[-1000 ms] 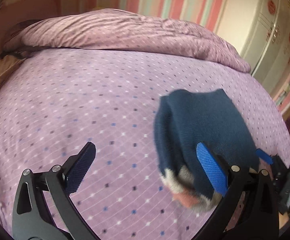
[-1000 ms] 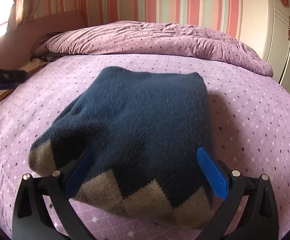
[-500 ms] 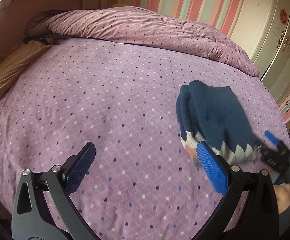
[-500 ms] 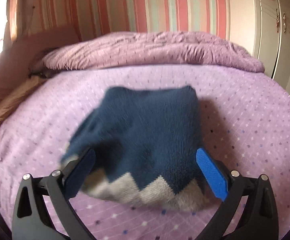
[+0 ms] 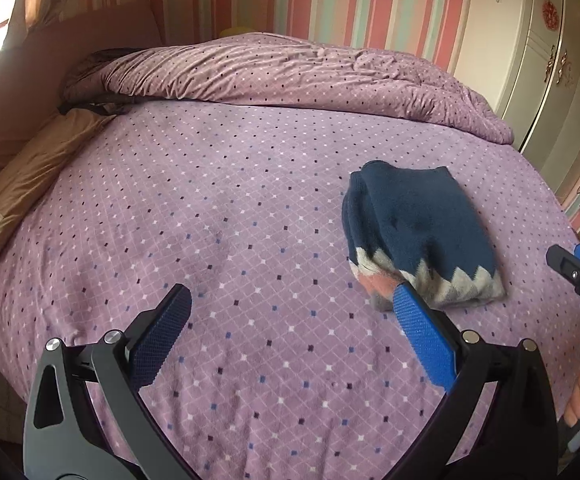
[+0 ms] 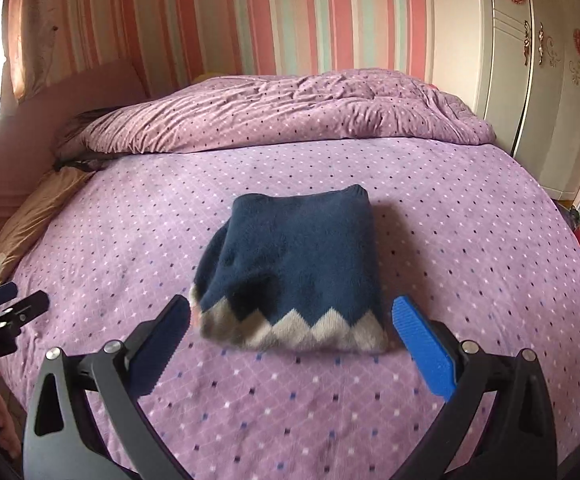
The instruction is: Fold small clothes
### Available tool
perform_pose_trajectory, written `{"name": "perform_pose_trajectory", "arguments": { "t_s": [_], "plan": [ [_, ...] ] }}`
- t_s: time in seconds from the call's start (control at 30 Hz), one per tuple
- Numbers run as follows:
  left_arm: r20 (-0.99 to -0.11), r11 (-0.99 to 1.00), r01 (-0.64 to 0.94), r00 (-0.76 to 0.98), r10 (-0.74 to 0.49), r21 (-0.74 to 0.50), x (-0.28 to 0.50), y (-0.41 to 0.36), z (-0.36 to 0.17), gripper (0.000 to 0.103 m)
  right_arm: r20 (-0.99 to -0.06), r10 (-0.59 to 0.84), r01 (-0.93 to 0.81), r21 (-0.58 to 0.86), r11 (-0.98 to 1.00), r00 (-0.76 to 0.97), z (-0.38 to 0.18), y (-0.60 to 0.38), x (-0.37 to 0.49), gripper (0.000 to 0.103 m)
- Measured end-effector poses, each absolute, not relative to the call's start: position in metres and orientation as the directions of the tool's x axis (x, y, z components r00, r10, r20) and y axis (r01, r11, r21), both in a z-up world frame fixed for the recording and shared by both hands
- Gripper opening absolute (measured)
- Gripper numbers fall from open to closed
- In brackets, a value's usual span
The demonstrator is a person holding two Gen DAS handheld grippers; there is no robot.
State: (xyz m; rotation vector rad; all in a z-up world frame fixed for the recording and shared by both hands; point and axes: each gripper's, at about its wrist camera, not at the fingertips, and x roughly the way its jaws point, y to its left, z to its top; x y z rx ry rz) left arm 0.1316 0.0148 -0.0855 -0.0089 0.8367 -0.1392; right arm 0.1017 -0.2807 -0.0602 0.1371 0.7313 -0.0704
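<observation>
Sweater (image 6: 294, 264): navy knit, grey/cream zigzag band at hem, some pink at one corner. Bed sheet (image 6: 330, 408): lilac, white diamond grid with small white, blue and dark squares. Duvet (image 6: 290, 112): duskier purple, same dot pattern. Pillow (image 5: 30, 176): tan. Wall (image 6: 290, 16): pink, white, pale-green vertical stripes. Wardrobe (image 6: 530, 60): cream, red floral medallions. Left hand-held gripper (image 5: 290, 340), right hand-held gripper (image 6: 290, 344): black frames, blue textured pads.

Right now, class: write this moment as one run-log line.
stage: fold done, release | navy sweater: folded, on purple bedspread | left tongs: open, empty | right tongs: open, empty, before sweater hem
</observation>
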Motion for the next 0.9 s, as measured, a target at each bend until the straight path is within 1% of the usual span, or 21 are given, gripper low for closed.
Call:
{"name": "perform_pose_trajectory", "arguments": {
  "t_s": [0.13, 0.33, 0.4, 0.47, 0.5, 0.57, 0.7, 0.9],
  "plan": [
    [-0.731, 0.996, 0.081, 0.677, -0.081, -0.035, 0.110, 0.015, -0.080, 0.100, -0.664, -0.069, 0.148, 0.064, 0.987, 0.744, -0.055, -0.274, 0.075, 0.101],
    [-0.733, 0.997, 0.057, 0.675, -0.081, -0.057, 0.077, 0.017, -0.074, 0.100, -0.660, -0.115, 0.180, 0.031, 0.983, 0.742, -0.052, -0.267, 0.035, 0.101],
    [-0.735, 0.995, 0.058, 0.670, -0.102, -0.086, 0.065, 0.018, -0.070, 0.100, -0.651, -0.126, 0.188, 0.026, 0.982, 0.748, -0.050, -0.266, 0.021, 0.101],
    [-0.750, 0.990, 0.096, 0.646, -0.142, -0.105, 0.057, 0.015, -0.069, 0.100, -0.648, -0.133, 0.192, 0.020, 0.981, 0.750, -0.048, -0.265, 0.011, 0.101],
    [-0.756, 0.987, 0.124, 0.635, -0.158, -0.102, 0.053, 0.012, -0.067, 0.100, -0.648, -0.132, 0.190, 0.020, 0.982, 0.750, -0.047, -0.265, 0.006, 0.101],
    [-0.755, 0.990, 0.130, 0.642, -0.131, -0.061, 0.042, 0.006, -0.063, 0.100, -0.647, -0.137, 0.193, 0.016, 0.981, 0.750, -0.045, -0.265, -0.004, 0.101],
    [-0.738, 0.991, 0.136, 0.666, -0.107, -0.022, 0.022, -0.004, -0.051, 0.100, -0.630, -0.167, 0.198, -0.021, 0.980, 0.758, -0.035, -0.261, -0.021, 0.101],
    [-0.740, 0.991, 0.128, 0.663, -0.111, -0.034, 0.003, -0.004, -0.039, 0.100, -0.628, -0.157, 0.196, -0.007, 0.980, 0.762, -0.022, -0.262, -0.041, 0.101]
  ]
}}
